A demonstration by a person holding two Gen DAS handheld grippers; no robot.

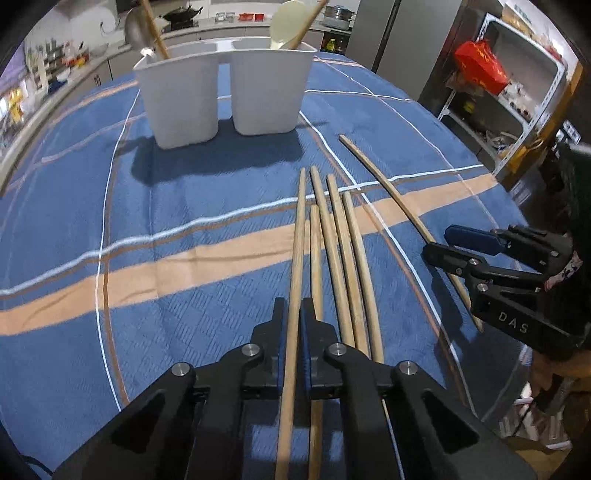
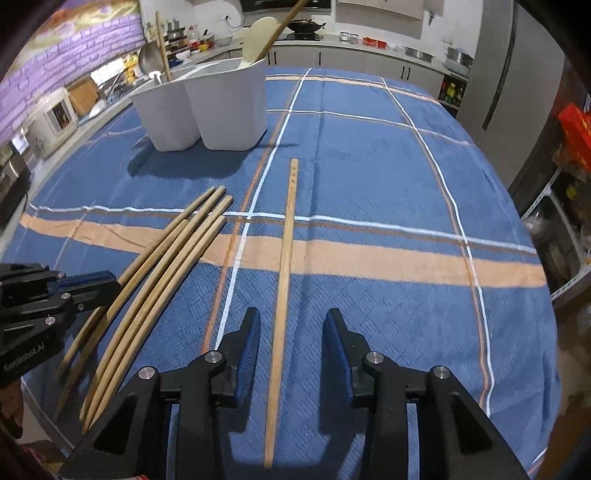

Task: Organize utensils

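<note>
My left gripper (image 1: 293,314) is shut on a wooden chopstick (image 1: 298,236), the leftmost of several lying together on the blue cloth (image 1: 343,243). My right gripper (image 2: 291,325) is open, its jaws on either side of a single chopstick (image 2: 286,251) that lies apart from the bundle (image 2: 166,258). That lone chopstick shows in the left wrist view (image 1: 384,184). A white two-compartment holder (image 1: 221,88) stands at the far side, also in the right wrist view (image 2: 207,107). It holds a metal ladle (image 1: 135,27), a pale spatula (image 1: 286,22) and wooden sticks.
The table wears a blue plaid cloth (image 2: 369,177) with orange and white stripes. Its right edge (image 1: 517,206) is near a metal shelf (image 1: 517,88) with a red box. Kitchen counters (image 2: 351,48) lie beyond the far edge.
</note>
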